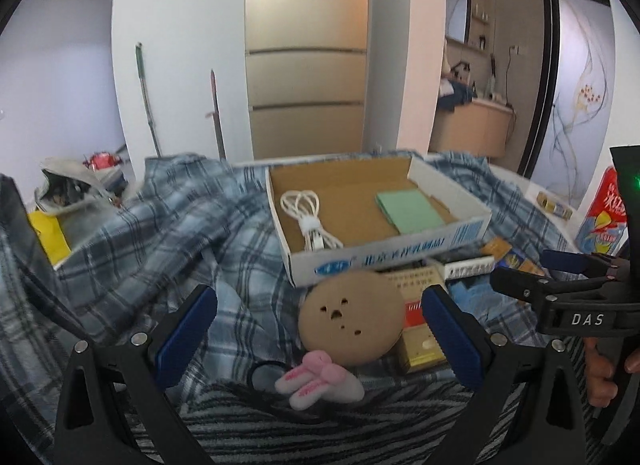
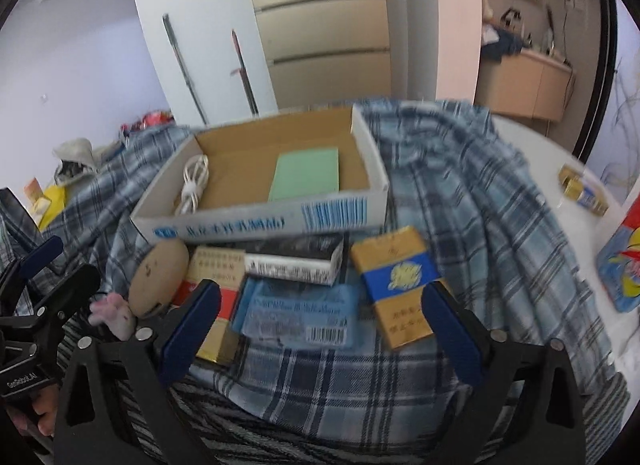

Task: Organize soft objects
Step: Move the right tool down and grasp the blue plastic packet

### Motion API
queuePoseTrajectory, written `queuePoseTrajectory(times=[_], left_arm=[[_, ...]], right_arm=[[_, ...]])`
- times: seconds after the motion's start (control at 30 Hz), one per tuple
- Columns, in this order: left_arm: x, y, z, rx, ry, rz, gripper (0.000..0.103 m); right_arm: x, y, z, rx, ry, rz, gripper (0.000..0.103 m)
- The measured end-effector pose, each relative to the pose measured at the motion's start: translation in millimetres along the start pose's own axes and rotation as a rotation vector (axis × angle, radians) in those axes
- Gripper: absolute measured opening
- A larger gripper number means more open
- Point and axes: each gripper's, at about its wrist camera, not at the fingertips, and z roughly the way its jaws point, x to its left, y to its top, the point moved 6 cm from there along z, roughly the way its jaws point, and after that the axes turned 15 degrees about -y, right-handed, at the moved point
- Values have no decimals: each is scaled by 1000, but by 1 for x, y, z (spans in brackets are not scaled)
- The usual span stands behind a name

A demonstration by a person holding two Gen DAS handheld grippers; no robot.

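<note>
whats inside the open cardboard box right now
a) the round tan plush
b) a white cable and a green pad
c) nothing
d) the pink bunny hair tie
b: the box holds a coiled white cable at one end and a flat green pad at the other, while the bunny hair tie and the tan plush lie outside it on the cloth.

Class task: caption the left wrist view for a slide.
Open left gripper hovers over round tan plush and pink bunny hair tie on plaid cloth.
</note>
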Motion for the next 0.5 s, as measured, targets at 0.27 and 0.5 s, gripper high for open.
queuePoseTrajectory(times=[0.27, 0.5], left_arm=[[-2, -2, 5, 21, -8, 3, 103], [2, -3, 10, 44, 3, -14, 103]], right_arm=[[10, -11, 19, 85, 14, -39, 90], [15, -12, 21, 84, -1, -72, 89]])
